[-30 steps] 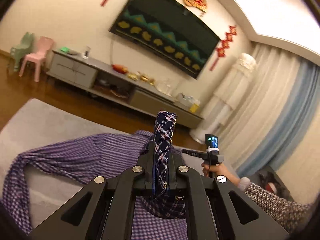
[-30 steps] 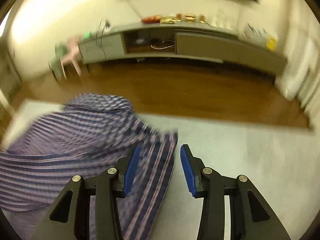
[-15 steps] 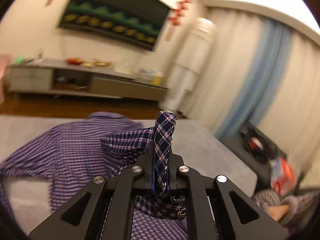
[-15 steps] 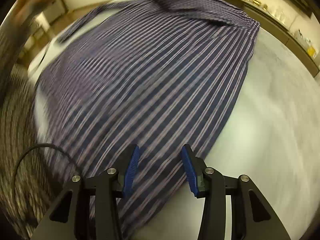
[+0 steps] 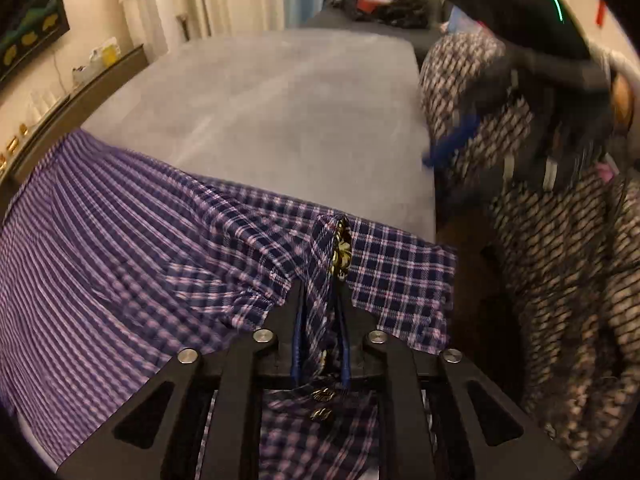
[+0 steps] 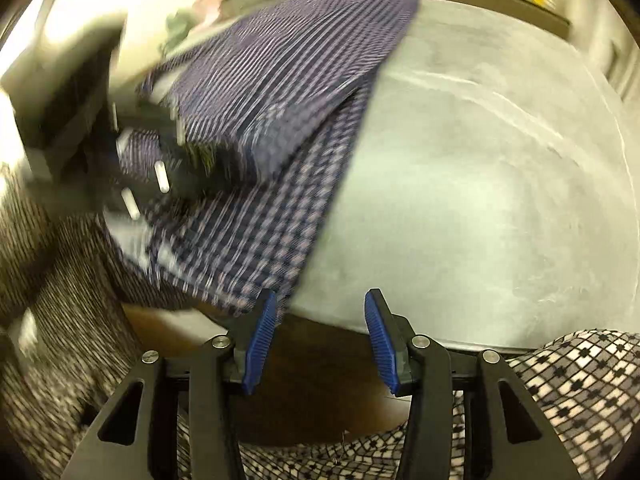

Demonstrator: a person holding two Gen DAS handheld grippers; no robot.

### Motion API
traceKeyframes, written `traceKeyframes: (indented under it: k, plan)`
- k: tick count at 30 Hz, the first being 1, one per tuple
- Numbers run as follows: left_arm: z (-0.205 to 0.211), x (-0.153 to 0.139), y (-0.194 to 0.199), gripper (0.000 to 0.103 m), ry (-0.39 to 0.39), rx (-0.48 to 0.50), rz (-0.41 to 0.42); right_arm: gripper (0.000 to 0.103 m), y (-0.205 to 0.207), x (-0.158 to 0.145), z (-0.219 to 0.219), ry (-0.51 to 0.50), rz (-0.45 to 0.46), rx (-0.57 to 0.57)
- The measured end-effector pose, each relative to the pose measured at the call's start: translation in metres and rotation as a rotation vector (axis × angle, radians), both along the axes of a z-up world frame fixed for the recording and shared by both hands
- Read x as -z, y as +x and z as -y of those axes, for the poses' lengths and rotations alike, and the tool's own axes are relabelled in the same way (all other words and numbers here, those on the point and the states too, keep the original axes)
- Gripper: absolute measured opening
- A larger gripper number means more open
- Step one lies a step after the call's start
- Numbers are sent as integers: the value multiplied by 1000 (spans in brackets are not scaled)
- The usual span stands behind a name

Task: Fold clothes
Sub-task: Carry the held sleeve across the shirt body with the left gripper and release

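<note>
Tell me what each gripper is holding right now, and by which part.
The left gripper is shut on the plaid shirt, pinching a bunched fold at its buttoned edge. The right gripper is open and holds nothing.

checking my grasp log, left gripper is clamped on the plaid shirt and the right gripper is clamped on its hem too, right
Not quite. The left gripper is clamped on the plaid shirt, but the right gripper is open and holds nothing. The right wrist view shows its blue fingers spread apart, with the shirt's hem just beyond the left one at the edge of the grey surface.
</note>
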State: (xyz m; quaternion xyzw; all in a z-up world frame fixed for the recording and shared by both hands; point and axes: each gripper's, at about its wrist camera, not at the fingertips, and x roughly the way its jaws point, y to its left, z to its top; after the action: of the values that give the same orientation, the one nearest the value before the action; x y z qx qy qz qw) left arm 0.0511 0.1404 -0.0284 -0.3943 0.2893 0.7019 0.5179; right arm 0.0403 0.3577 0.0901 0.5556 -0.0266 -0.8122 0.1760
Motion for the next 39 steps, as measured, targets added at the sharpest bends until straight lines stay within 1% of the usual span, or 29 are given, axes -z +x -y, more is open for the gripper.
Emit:
traceKeyframes:
  k: [1, 4, 5, 6, 7, 10, 13, 15, 17, 19, 20, 21, 23, 24, 26, 28, 30, 31, 33, 34, 37, 39]
  plan:
    - [1, -1, -2, 14, 9, -15, 0, 52, -7, -1, -6, -22, -4, 19]
    - [11, -12, -13, 14, 63, -70, -6, 57, -41, -10, -28, -38, -42, 76]
    - [14, -15, -17, 13, 81, -89, -8, 60, -54, -13, -30, -44, -56, 89]
    - [17, -19, -21, 11, 99, -107, -10, 61, -68, -15, -33, -51, -70, 102]
    - [21, -23, -24, 11, 117, -126, -12, 62, -86, -18, -34, -60, -79, 113]
    - [30, -34, -36, 9, 171, -182, -18, 62, -122, -23, -27, -76, -104, 132]
    - [54, -53, -62, 9, 270, -277, 7, 62, -151, -27, -25, -110, -123, 167]
    - [73, -65, -83, 9, 335, -338, 30, 62, -159, -22, -30, -200, -85, 196]
    - [89, -74, -96, 9, 406, -403, 56, 62, -161, -4, -29, -313, -21, 210]
    - [104, -79, -109, 9, 467, -454, 105, 62, -159, 13, -27, -429, 46, 210]
    - [112, -81, -115, 8, 495, -479, 128, 62, -157, 22, -25, -507, 87, 208]
    - [122, -85, -122, 8, 532, -512, 149, 62, -158, 30, -22, -545, 109, 209]
    - [152, -95, -138, 8, 647, -609, 180, 62, -162, 32, -15, -518, 102, 203]
    - [179, -101, -145, 8, 732, -689, 173, 62, -166, 28, -12, -478, 85, 194]
    - [245, -104, -159, 8, 900, -905, 166, 62, -177, 21, -7, -410, 51, 175]
    - [331, -91, -165, 8, 1061, -1199, 187, 62, -190, 16, -1, -367, 32, 149]
    - [385, -71, -168, 7, 1142, -1390, 227, 62, -203, 14, 7, -313, 16, 123]
    - [399, -62, -169, 7, 1159, -1444, 247, 62, -210, 15, 13, -280, 9, 106]
    - [394, -49, -169, 7, 1137, -1452, 272, 62, -225, 17, 24, -218, -2, 80]
    - [387, -46, -171, 7, 1120, -1440, 279, 62, -234, 19, 29, -189, -7, 71]
    - [349, -54, -185, 8, 1044, -1330, 268, 62, -268, 22, 46, -113, -36, 60]
    - [327, -65, -189, 8, 1008, -1257, 233, 62, -286, 13, 50, -80, -71, 59]
